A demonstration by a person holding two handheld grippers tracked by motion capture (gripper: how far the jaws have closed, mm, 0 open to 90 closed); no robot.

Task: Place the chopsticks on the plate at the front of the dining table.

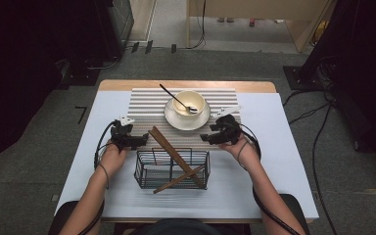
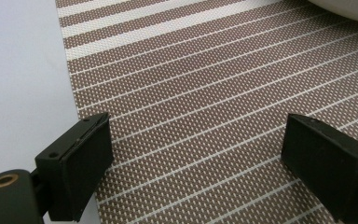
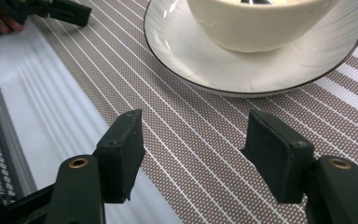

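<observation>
while both grippers hover over the brown-and-white striped woven placemat (image 1: 147, 105), nothing sits between the jaws of either one. the left gripper (image 2: 193, 161) has its black jaws spread wide over bare mat beside the mat's left edge, and the right gripper (image 3: 193, 154) has its jaws partly apart, also on nothing, just in front of the white saucer with a dark rim (image 3: 205, 65). nearest the left gripper lie the two long reddish-brown wooden chopsticks (image 1: 169, 152): their long axis runs on a diagonal, upper ends resting on the mat just beside the left gripper (image 1: 139, 140), lower ends down inside the black wire mesh basket (image 1: 147, 171), so they point from far-left to near-right. a third brown stick (image 1: 178, 180) crosses them low in the basket, tilted the other way, its near end poking out through the front. the basket stands on the white table cover (image 1: 274, 161) between the person's two forearms. the cream ceramic bowl (image 1: 188, 102) sits on the saucer at the far middle of the mat, with a dark-handled metal spoon (image 1: 175, 99) leaning in it, handle pointing far-left. no brand, label or writing can be read anywhere.
</observation>
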